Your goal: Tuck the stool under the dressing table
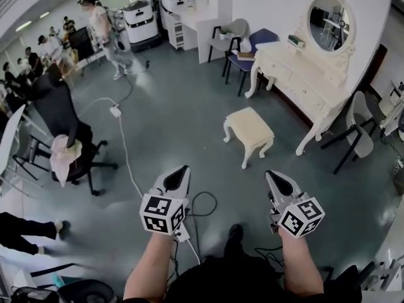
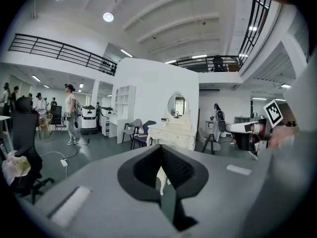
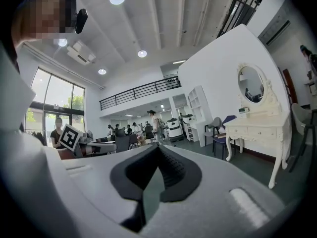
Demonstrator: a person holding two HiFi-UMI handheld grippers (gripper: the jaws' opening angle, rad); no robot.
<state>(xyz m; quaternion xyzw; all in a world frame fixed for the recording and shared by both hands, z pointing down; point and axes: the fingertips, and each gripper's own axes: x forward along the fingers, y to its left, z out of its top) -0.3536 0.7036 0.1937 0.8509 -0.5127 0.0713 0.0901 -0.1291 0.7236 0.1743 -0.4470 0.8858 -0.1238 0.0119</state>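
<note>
The cream stool (image 1: 249, 131) stands on the grey floor, out in front of the white dressing table (image 1: 303, 74) with its oval mirror (image 1: 329, 21). Both grippers are held side by side well short of the stool, touching nothing. The left gripper (image 1: 183, 170) is shut and empty. In the left gripper view, a stool leg (image 2: 161, 178) shows past the closed left gripper (image 2: 161, 148), with the dressing table (image 2: 171, 133) behind. The right gripper (image 1: 271, 174) is also shut and empty. In the right gripper view, the dressing table (image 3: 257, 128) stands to the right of the closed right gripper (image 3: 158, 147).
A black office chair (image 1: 63, 137) with a cloth on it stands at the left. A power strip (image 1: 115, 111) and its white cable run across the floor to my feet. Two chairs (image 1: 243, 49) sit left of the dressing table, a grey chair (image 1: 356, 131) right of it. People move at the far left.
</note>
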